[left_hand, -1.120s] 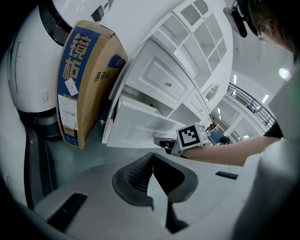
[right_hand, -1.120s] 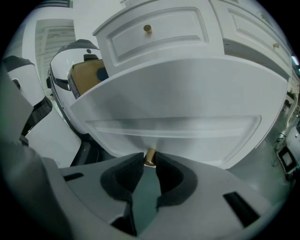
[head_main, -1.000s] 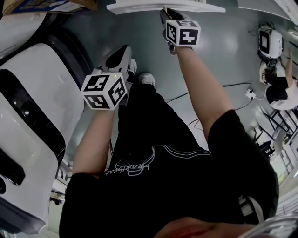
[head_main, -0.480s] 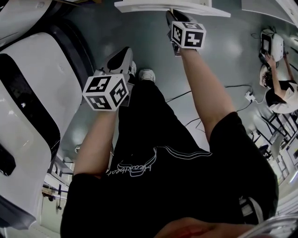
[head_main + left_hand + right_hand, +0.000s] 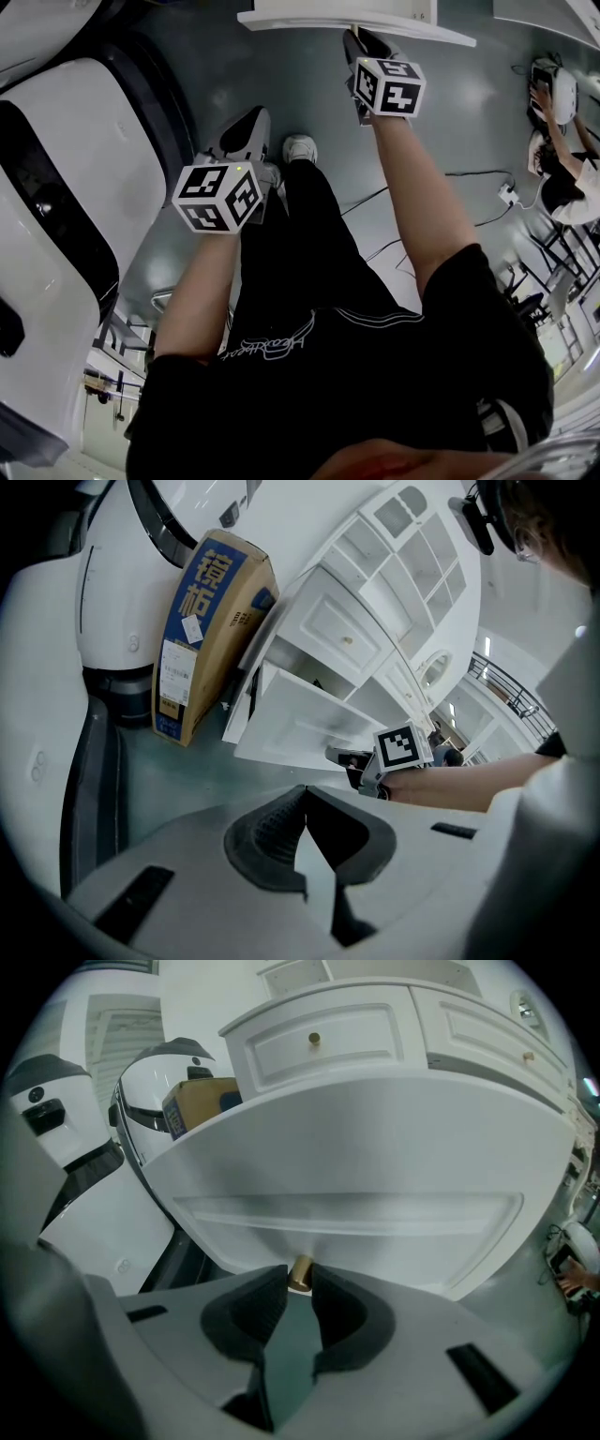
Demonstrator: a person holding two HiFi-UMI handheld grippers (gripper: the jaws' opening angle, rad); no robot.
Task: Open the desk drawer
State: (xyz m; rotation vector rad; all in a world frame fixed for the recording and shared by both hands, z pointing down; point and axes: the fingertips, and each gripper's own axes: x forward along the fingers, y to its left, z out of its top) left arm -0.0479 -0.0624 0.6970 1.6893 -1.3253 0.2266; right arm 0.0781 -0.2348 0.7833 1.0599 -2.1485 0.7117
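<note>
The white drawer (image 5: pixel 356 1185) stands pulled out of the white desk (image 5: pixel 356 639), seen from the side as the drawer (image 5: pixel 300 728) in the left gripper view. My right gripper (image 5: pixel 300 1285) is shut on its small brass knob (image 5: pixel 300 1272). From the head, the right gripper (image 5: pixel 359 42) meets the drawer front (image 5: pixel 356 17) at the top edge. My left gripper (image 5: pixel 251 122) hangs over the floor to the left of the drawer. In its own view the left gripper (image 5: pixel 305 794) is shut with nothing between the pads.
A large white and black machine (image 5: pixel 66 216) fills the left side. A tall cardboard box (image 5: pixel 211 630) leans beside the desk. The person's shoe (image 5: pixel 300 148) and legs are below the grippers. Cables (image 5: pixel 469 187) and a seated person (image 5: pixel 562 178) are at the right.
The right gripper has drawn back toward the person with the knob, and the drawer front has come out with it. The left gripper drifted right and lower in the picture.
</note>
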